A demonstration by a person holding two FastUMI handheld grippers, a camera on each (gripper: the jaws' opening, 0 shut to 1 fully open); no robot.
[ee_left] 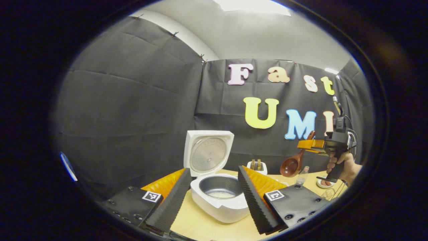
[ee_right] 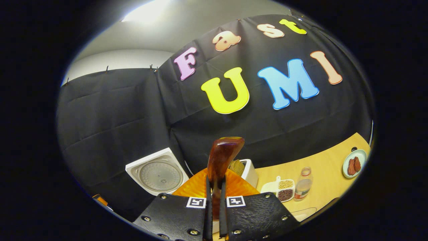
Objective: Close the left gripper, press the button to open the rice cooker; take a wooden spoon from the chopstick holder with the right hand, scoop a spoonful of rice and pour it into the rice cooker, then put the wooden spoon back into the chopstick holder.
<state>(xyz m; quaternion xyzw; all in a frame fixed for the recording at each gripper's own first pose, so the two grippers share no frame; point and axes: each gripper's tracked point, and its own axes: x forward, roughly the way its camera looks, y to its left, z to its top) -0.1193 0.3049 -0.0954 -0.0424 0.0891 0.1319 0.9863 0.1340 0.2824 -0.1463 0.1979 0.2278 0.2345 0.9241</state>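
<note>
The white rice cooker (ee_left: 219, 206) stands open, its lid (ee_left: 208, 154) upright, with a little white rice (ee_left: 220, 194) at the bottom of the pot. My left gripper (ee_left: 214, 171) is open, its fingers on either side of the cooker, just in front of it. To the right, a hand holds my right gripper (ee_left: 316, 144) in the air, shut on the handle of the wooden spoon (ee_left: 291, 164), whose bowl hangs down and left, right of and above the white chopstick holder (ee_left: 257, 166). In the right gripper view the spoon handle (ee_right: 222, 155) stands up between the shut right gripper (ee_right: 215, 187), ahead of the chopstick holder (ee_right: 249, 171).
A divided dish of grains (ee_right: 284, 190), a small bottle (ee_right: 303, 184) and a plate of red pieces (ee_right: 354, 164) lie on the wooden table (ee_right: 329, 167) right of the holder. The cooker lid (ee_right: 157, 174) is at the left. Black cloth walls close the back and left.
</note>
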